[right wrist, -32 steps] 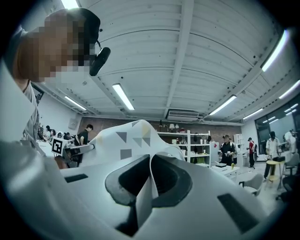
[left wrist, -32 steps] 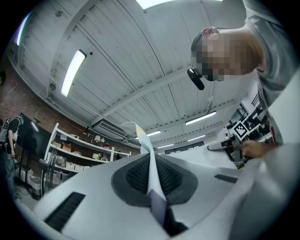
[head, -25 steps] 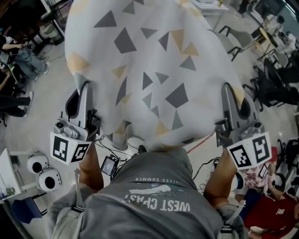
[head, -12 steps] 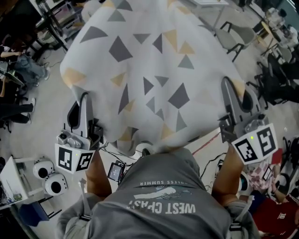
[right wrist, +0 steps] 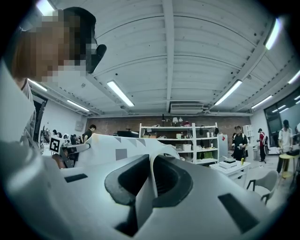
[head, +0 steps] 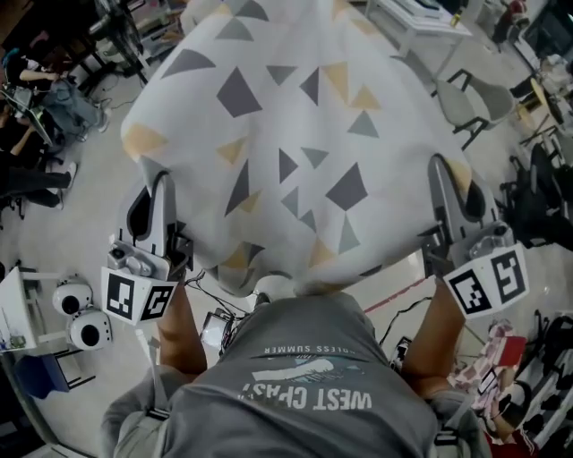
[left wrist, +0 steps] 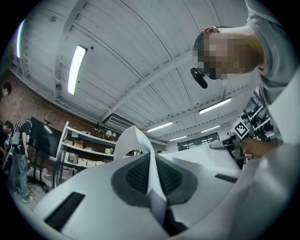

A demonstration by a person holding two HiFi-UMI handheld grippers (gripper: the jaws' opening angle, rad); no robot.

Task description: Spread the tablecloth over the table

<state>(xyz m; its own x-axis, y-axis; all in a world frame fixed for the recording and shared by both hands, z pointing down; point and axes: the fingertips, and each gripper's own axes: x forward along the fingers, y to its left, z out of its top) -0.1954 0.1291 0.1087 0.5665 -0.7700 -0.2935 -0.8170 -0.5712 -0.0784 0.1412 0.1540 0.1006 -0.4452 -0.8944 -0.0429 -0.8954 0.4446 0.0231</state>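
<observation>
1. The tablecloth (head: 295,134), pale with grey and yellow triangles, hangs spread in the air in front of the person. Its middle is domed upward and its near edge sags between the two grippers.
2. The left gripper (head: 161,183) is at the tablecloth's near left corner. In the left gripper view its jaws are closed together on the cloth's edge, and a thin fold of it stands up between the dark pads (left wrist: 133,176).
3. The right gripper (head: 440,170) is at the tablecloth's near right corner. Its jaws are likewise clamped on the hem, with a strip of cloth pinched upright between them.
4. Each gripper's marker cube (head: 139,295) sits on the person's side of the tablecloth's near edge.
5. The person's grey T-shirt (head: 304,385) lies just under that sagging near edge in the head view.
6. Past the tablecloth's far right side stand a white table (head: 421,22) and a grey chair (head: 474,98).
7. Off the tablecloth's near left corner, two white round devices (head: 76,313) rest on the floor (head: 81,224).
8. In the right gripper view, a white shelf unit (right wrist: 180,140) stands beyond the tablecloth.
</observation>
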